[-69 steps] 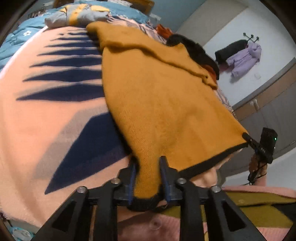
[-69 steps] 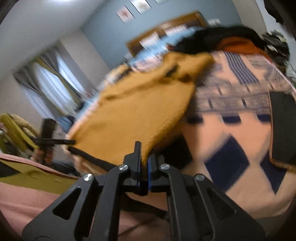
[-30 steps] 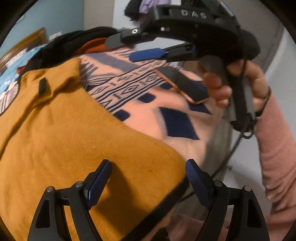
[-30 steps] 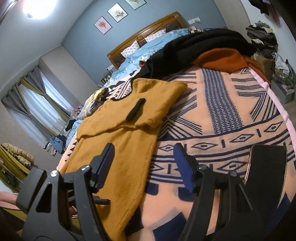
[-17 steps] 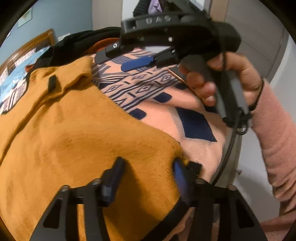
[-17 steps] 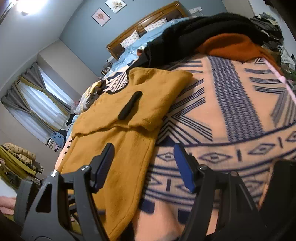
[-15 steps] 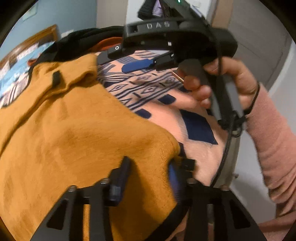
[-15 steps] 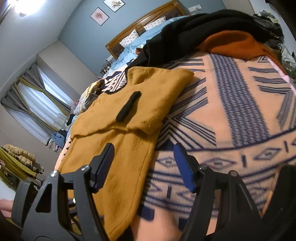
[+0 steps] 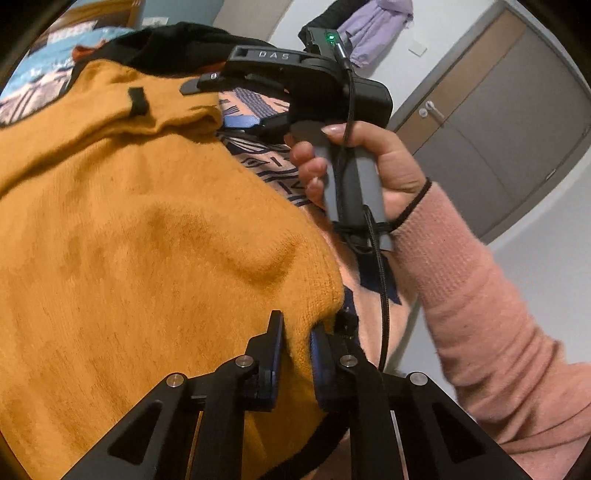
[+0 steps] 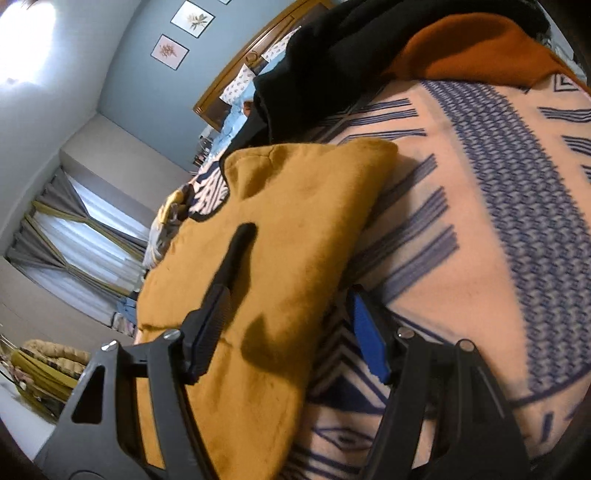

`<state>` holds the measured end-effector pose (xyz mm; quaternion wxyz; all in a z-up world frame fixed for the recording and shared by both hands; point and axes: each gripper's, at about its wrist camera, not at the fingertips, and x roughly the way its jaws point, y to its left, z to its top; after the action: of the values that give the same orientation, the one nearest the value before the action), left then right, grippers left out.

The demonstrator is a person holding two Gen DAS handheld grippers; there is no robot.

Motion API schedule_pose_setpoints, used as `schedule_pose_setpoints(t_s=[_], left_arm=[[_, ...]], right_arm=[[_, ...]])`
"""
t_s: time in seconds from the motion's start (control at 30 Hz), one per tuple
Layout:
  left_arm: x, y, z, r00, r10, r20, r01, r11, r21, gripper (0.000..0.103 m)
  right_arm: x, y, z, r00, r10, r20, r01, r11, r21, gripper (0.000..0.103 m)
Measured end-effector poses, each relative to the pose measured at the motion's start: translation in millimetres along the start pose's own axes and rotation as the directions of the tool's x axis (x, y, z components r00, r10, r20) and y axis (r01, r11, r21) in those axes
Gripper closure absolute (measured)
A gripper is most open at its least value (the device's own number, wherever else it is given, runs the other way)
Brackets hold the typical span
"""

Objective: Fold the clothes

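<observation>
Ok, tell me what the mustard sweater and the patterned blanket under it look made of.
Mustard sweater: soft knit, probably wool or acrylic; fuzzy matte nap and visible knit ribs near the left tongs. Patterned blanket: likely fleece or brushed knit; matte peach surface with slightly fuzzy navy pattern edges.

— Count of garments on the bed?
— One mustard sweater (image 10: 295, 229), spread flat. Behind it, one black garment (image 10: 332, 48) and one rust-orange garment (image 10: 472, 51), heaped together. That makes three near the middle; a further bundle (image 10: 173, 206) lies past the sweater, too small to count apart.
— Bedding?
— One patterned peach-and-navy blanket (image 10: 480, 221). One wooden headboard (image 10: 236, 77).
— Hand-held grippers?
— Two: the left hand-held gripper (image 9: 297, 334) and the right hand-held gripper (image 10: 291, 328), each with two fingers.
— Wall items?
— Two framed pictures (image 10: 183, 35) on the blue wall. One lilac coat (image 9: 373, 26) hanging by the door.
— Hands visible?
— One, the right hand (image 9: 369, 162), in one pink sleeve (image 9: 491, 325).
</observation>
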<state>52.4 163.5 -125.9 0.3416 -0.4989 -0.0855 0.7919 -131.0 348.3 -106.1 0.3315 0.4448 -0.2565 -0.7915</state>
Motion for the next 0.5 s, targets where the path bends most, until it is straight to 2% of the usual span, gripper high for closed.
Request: schedule_pose_setpoints(t_s=[0.1, 0.13, 0.17, 0.3, 0.4, 0.5], left_arm=[[-4.5, 5.1, -0.9, 0.999, -0.031, 0.009, 0.032, 0.999, -0.023, 0.091], [-5.6, 6.5, -1.4, 0.999, -0.039, 0.012, 0.039, 0.999, -0.029, 0.091], [-7.1, 8.2, -1.9, 0.999, -0.05, 0.014, 0.05, 0.998, -0.036, 0.091], [-13.4, 14.2, -4.2, 0.996, -0.083, 0.025, 0.084, 0.995, -0.06, 0.091], [-20.3, 19.3, -5.5, 0.991, -0.126, 0.044, 0.129, 0.988, -0.081, 0.092], [-30.0, 24.3, -6.6, 0.983, -0.172, 0.066, 0.178, 0.979, -0.102, 0.092]], right_arm=[[7.8, 3.6, 2.1, 1.0, 0.008, -0.016, -0.008, 1.0, -0.001, 0.04], [10.2, 4.6, 2.4, 1.0, 0.004, -0.023, -0.004, 1.0, -0.001, 0.052], [13.0, 5.4, 2.5, 0.999, 0.004, -0.033, -0.004, 1.0, 0.005, 0.069], [14.2, 7.3, 2.9, 0.999, -0.041, -0.027, 0.041, 0.999, -0.003, 0.088], [4.7, 18.0, 7.4, 0.997, -0.077, 0.009, 0.077, 0.997, -0.028, 0.091], [-3.7, 42.5, 12.8, 0.994, -0.105, 0.042, 0.109, 0.989, -0.102, 0.091]])
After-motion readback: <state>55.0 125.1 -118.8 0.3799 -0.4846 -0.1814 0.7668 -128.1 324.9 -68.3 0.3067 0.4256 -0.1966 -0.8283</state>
